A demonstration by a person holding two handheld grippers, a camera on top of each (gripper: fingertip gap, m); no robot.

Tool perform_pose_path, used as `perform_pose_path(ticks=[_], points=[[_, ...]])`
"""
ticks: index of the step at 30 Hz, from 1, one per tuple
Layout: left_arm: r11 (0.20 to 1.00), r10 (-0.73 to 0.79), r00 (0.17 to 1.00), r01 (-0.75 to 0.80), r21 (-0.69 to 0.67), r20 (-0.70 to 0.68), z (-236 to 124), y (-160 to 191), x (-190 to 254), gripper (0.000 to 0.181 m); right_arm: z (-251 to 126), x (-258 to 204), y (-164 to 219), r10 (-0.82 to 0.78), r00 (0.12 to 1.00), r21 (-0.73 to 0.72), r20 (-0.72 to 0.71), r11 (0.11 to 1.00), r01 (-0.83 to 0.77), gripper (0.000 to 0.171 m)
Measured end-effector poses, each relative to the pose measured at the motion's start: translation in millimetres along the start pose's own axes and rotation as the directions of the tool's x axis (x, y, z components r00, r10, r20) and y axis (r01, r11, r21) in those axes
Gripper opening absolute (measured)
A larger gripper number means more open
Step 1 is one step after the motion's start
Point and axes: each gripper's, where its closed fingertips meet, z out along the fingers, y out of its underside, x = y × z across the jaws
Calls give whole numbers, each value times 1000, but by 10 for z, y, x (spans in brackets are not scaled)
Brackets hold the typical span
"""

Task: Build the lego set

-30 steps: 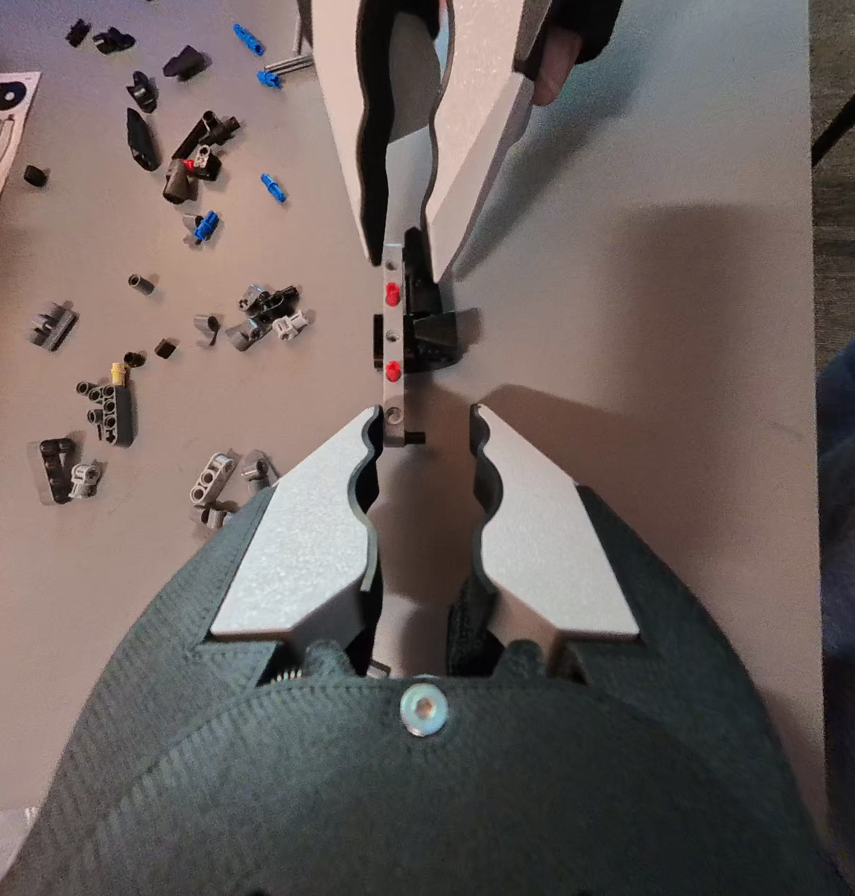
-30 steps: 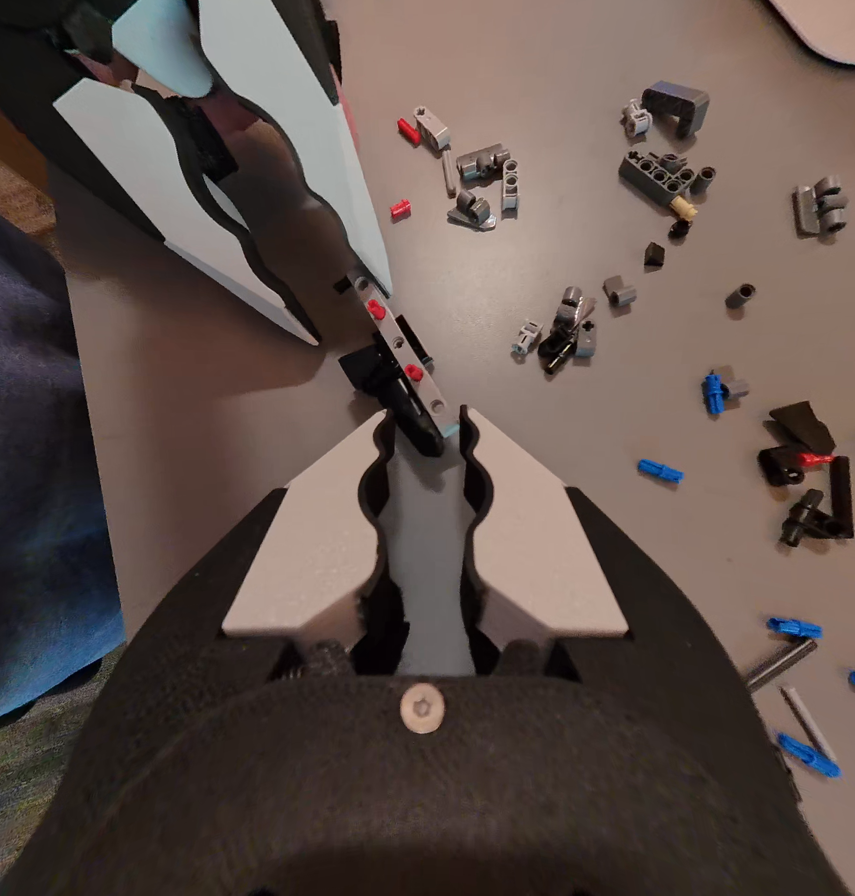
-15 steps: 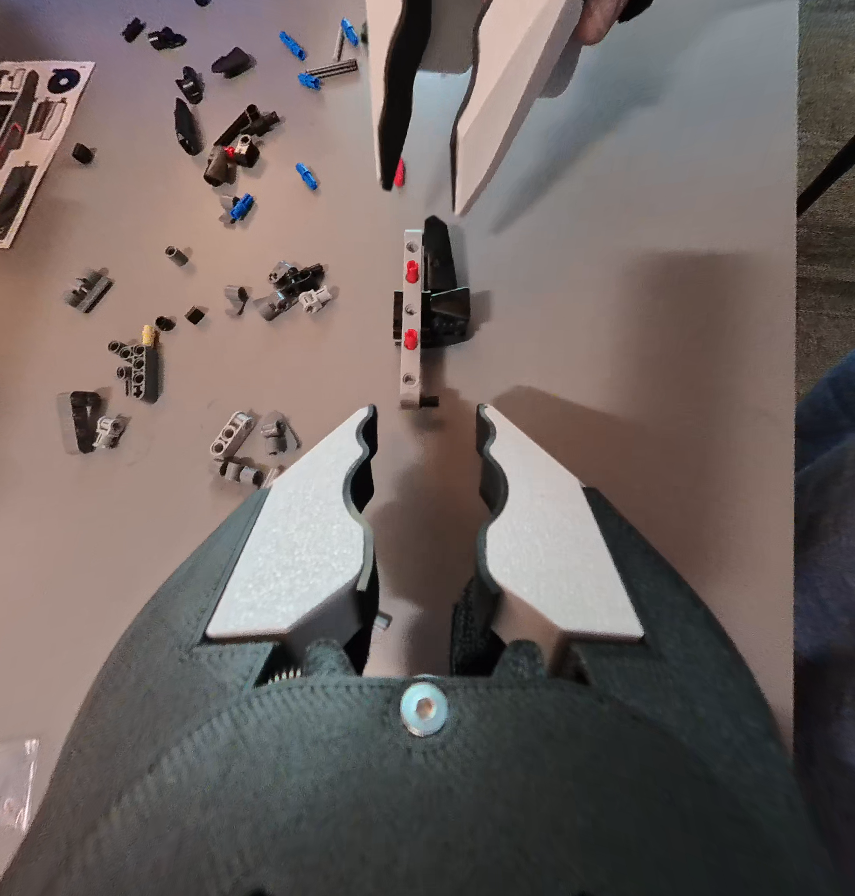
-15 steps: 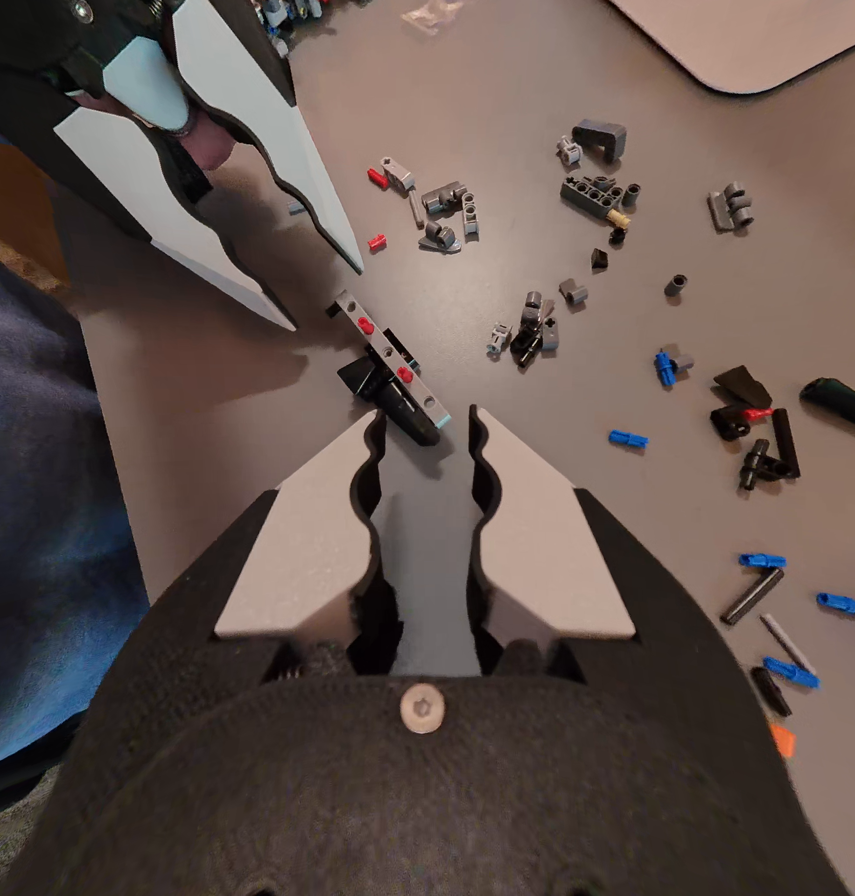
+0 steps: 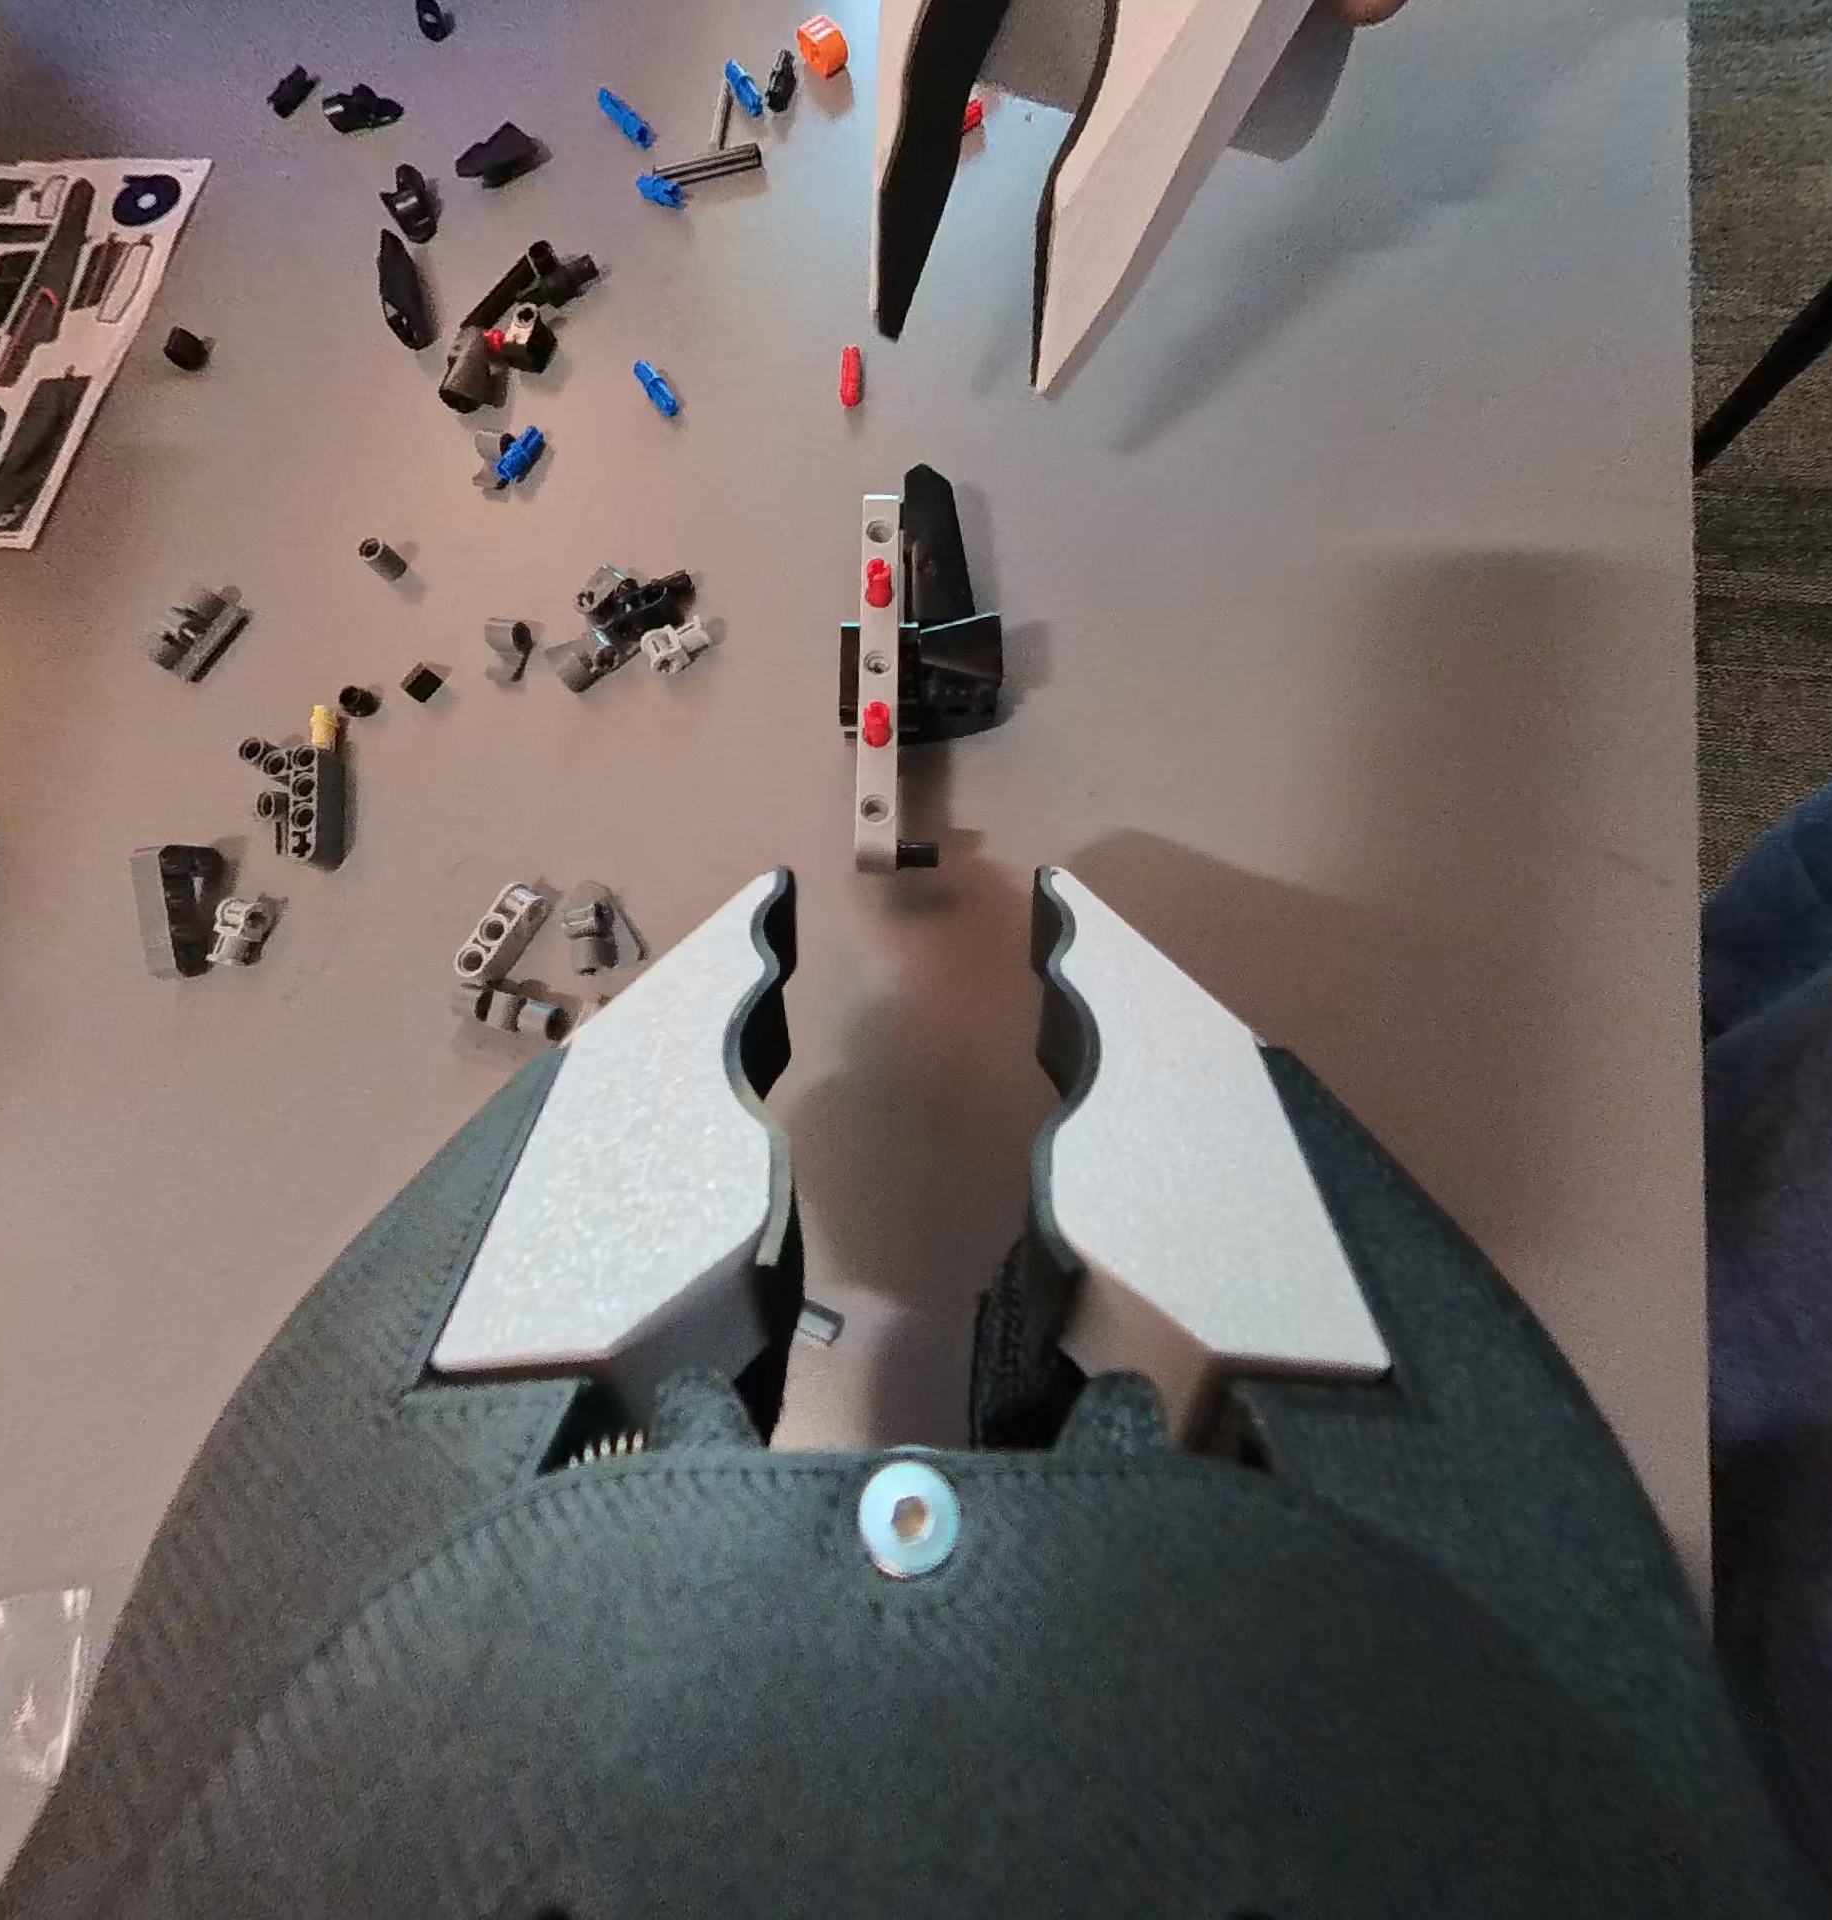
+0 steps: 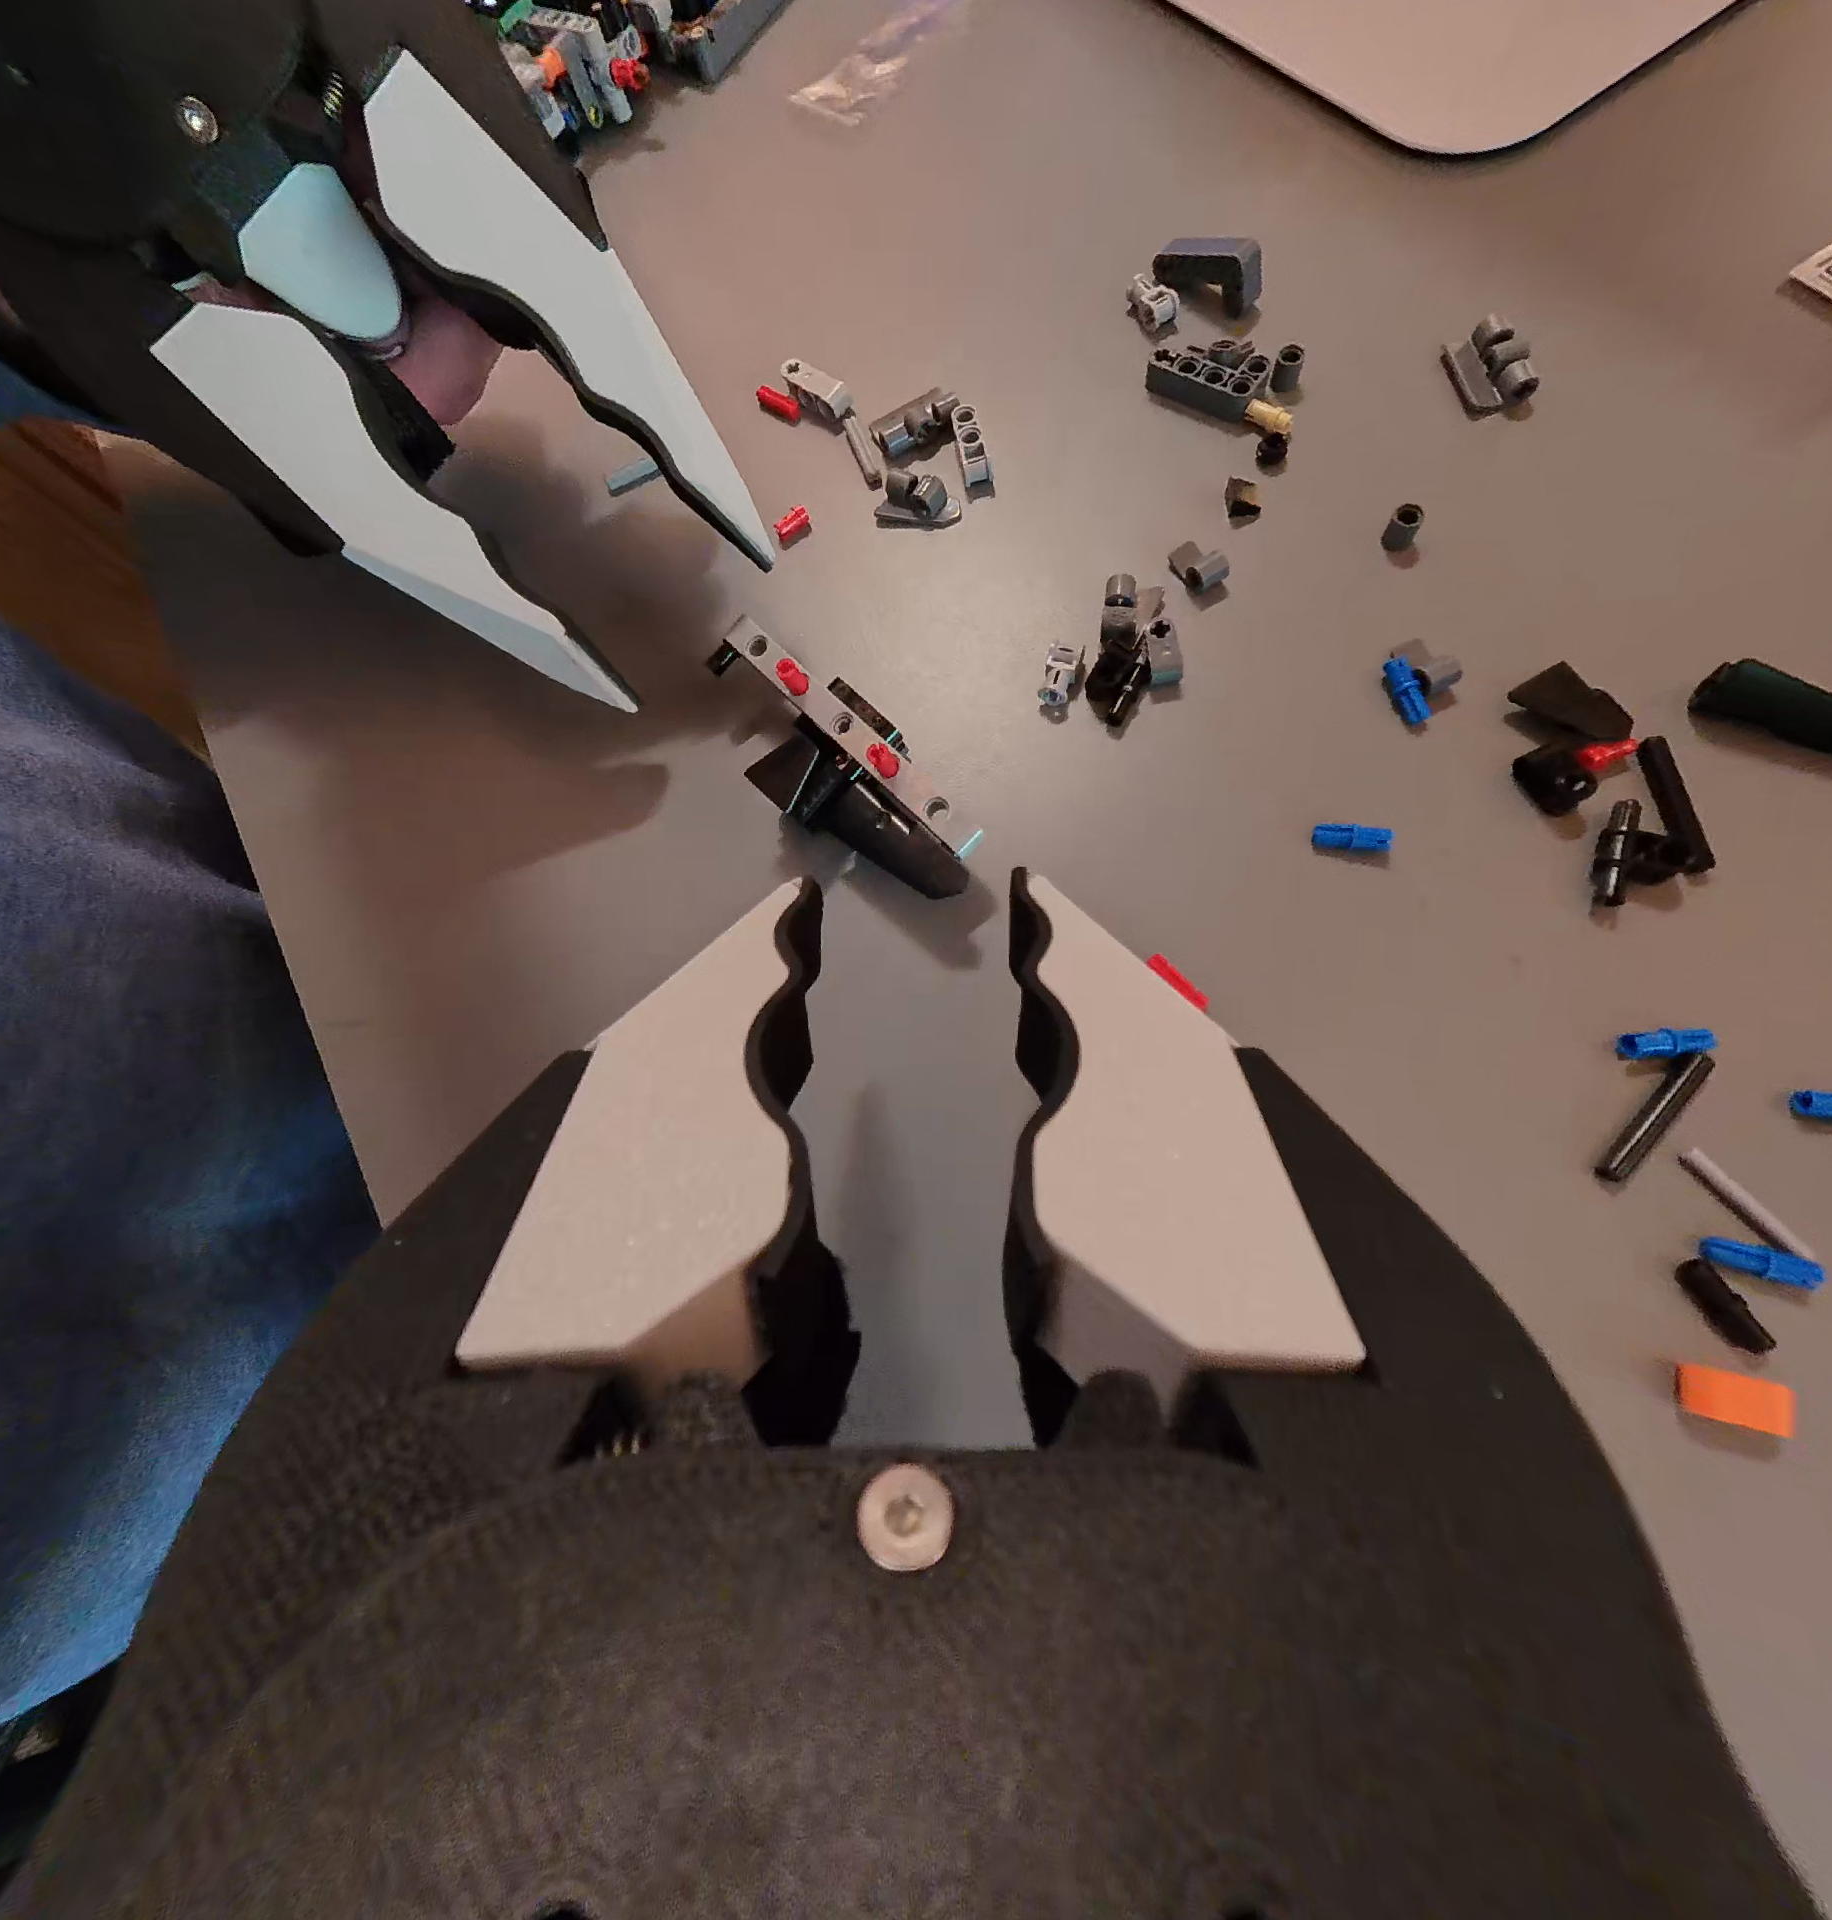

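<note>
Partly built lego assembly (image 5: 896, 675): a light grey, smooth plastic beam pierced by a row of round holes, two of them filled with red pins, joined on one side to glossy black angular pieces and ending in a short black peg. It lies flat on the matte grey table (image 5: 1307, 675), centre of the left wrist view, its long axis running up the frame, the peg end nearest the left gripper (image 5: 912, 883). In the right wrist view the assembly (image 6: 850, 769) lies on a diagonal from upper left to lower right, its black tapered end just ahead of the right gripper (image 6: 912, 883). Both grippers have pale grey, finely speckled wedge fingers with wavy black inner pads, set in black woven-textured bodies; each stands moderately open, holding nothing and clear of the assembly. A loose red pin (image 5: 850, 374) lies beyond the beam's far end. Scattered loose pieces (image 5: 538, 343), black, grey and blue, occupy the left of the frame. A sticker sheet (image 5: 50, 343) sits at upper left, and an orange round piece (image 5: 824, 44) near the top edge.
</note>
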Motion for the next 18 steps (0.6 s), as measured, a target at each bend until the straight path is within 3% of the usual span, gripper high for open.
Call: perform_pose_path(ticks=[18], points=[[1000, -16, 1000, 15, 3, 17, -104, 79, -84, 48, -31, -2, 66, 53, 997, -1, -49, 999, -53, 40]])
